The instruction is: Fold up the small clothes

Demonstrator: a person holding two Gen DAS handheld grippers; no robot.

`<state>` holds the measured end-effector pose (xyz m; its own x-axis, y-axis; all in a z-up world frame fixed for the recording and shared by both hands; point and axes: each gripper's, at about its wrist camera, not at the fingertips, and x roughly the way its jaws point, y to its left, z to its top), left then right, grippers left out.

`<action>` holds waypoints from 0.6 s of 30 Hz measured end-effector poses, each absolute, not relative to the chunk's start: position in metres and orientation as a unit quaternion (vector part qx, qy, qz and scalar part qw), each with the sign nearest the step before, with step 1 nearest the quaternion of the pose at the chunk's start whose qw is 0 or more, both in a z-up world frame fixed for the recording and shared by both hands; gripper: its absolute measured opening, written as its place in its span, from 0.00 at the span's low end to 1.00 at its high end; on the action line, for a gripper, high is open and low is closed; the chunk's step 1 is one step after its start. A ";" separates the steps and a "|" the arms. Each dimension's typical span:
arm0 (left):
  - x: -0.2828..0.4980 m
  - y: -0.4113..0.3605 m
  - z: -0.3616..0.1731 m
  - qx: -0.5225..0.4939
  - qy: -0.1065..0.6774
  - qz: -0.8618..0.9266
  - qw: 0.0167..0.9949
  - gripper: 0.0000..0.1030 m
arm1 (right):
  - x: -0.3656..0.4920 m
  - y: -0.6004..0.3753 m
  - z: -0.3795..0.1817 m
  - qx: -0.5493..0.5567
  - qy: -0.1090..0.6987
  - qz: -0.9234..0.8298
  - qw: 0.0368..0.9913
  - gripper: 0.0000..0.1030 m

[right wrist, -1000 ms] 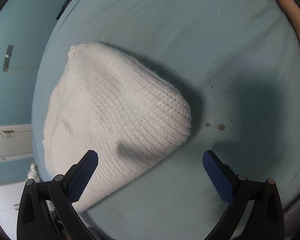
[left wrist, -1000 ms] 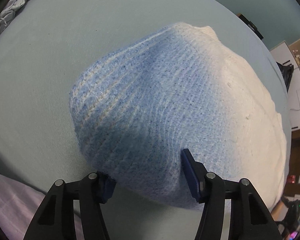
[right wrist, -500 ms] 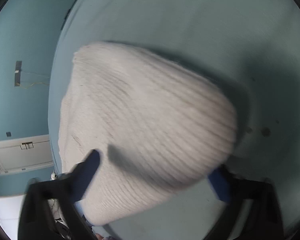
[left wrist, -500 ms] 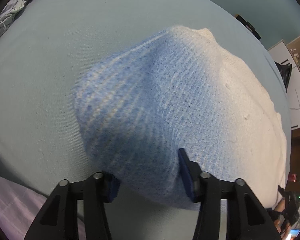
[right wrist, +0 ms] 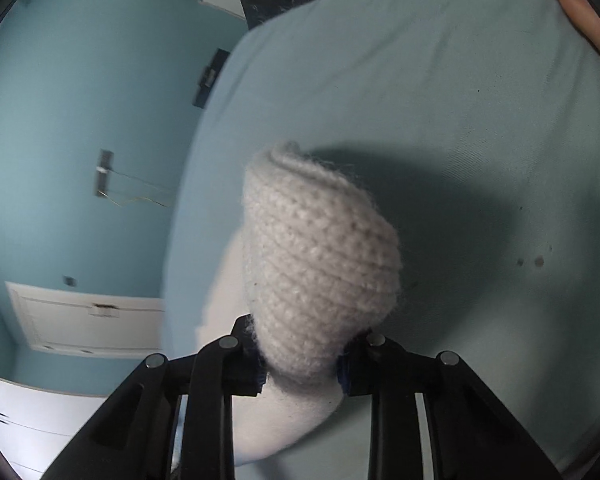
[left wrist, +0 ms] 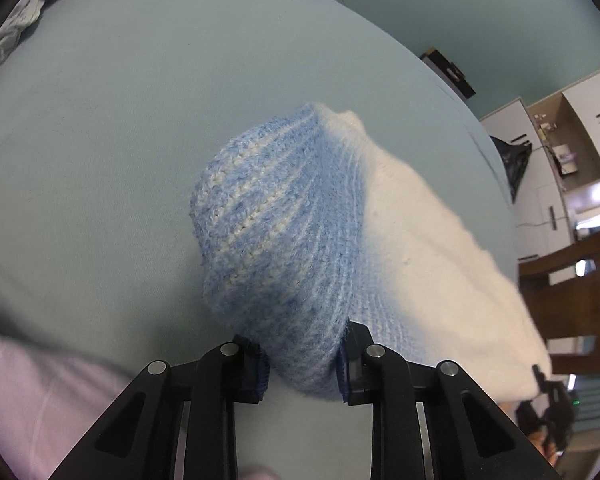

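Fingers of both grippers, left [left wrist: 304, 364] and right [right wrist: 302, 360], have just closed, pinching the blue-and-white knitted garment [left wrist: 300, 240] between them; we judge folding begins.

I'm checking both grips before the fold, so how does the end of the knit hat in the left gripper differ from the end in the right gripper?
The left gripper pinches the blue-and-white striped end of the knit hat, while the right gripper pinches the plain white end. The blue end bunches into slanted ribs; the white end curls into a rolled cone. Both sets of jaws have just been closing and now press on the knit, above the pale blue bedsheet.
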<state>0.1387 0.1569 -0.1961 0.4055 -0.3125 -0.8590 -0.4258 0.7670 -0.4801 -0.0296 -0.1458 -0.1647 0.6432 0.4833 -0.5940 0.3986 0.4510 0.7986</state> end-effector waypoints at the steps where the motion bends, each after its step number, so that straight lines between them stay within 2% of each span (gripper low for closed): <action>1: 0.130 0.156 -0.191 -0.354 0.550 0.030 0.756 0.22 | -0.038 -0.151 -0.158 0.533 0.415 0.026 0.737 0.21; 4: 0.108 0.149 -0.188 -0.368 0.572 0.016 0.733 0.22 | -0.065 -0.175 -0.150 0.557 0.413 0.013 0.720 0.21; 12: 0.060 0.139 -0.222 -0.390 0.623 0.045 0.677 0.22 | -0.115 -0.178 -0.190 0.583 0.486 -0.057 0.649 0.21; 18: 0.097 0.170 -0.217 -0.473 0.617 0.042 0.627 0.22 | -0.088 -0.177 -0.175 0.563 0.513 -0.068 0.644 0.21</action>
